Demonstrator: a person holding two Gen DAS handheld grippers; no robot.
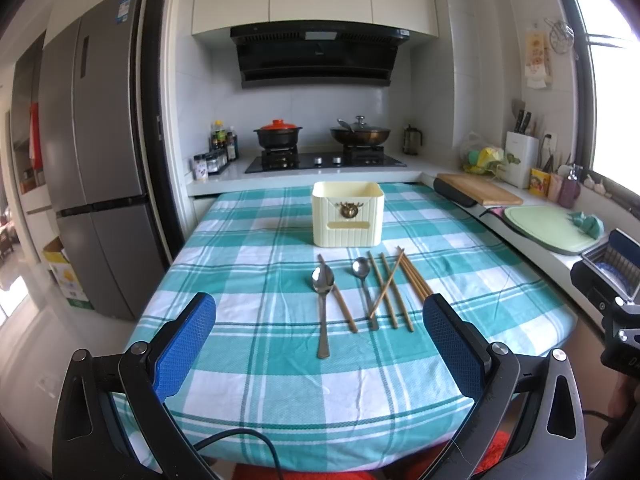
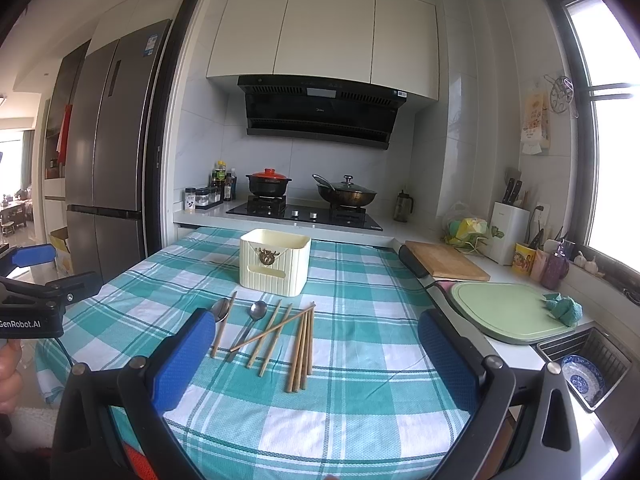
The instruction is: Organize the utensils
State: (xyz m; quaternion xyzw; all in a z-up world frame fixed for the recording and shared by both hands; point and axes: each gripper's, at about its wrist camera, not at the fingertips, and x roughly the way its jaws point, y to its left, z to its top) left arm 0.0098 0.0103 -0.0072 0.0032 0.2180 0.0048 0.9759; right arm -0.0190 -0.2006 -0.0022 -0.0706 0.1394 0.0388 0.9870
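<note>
- The utensils all lie loose on the checked cloth of the bench (image 1: 248,380), in front of the cream holder (image 1: 347,216), so as I judge it nothing has been sorted yet.
- Nearest my left side is the larger spoon (image 1: 323,296), bowl toward the holder, with one chopstick (image 1: 338,294) passing under or beside its bowl; I cannot tell which.
- Next to it is the smaller spoon (image 1: 363,280), its handle running toward me.
- Then come loose chopsticks (image 1: 390,292), one lying crosswise over the others, and a tighter bundle of chopsticks (image 2: 301,350) on the right.
- The holder stands upright, just beyond the utensils and apart from them; from these views I can see nothing inside it, though its floor is hidden.
- My left hand-held gripper (image 1: 320,344) is spread wide and empty, hovering over the near part of the cloth, short of the spoons.
- My right hand-held gripper (image 2: 316,354) is likewise spread wide and grasps nothing, poised over the chopstick bundle's near ends.
- Left to do, by my reckoning: everything, each spoon and every chopstick into the holder.
</note>
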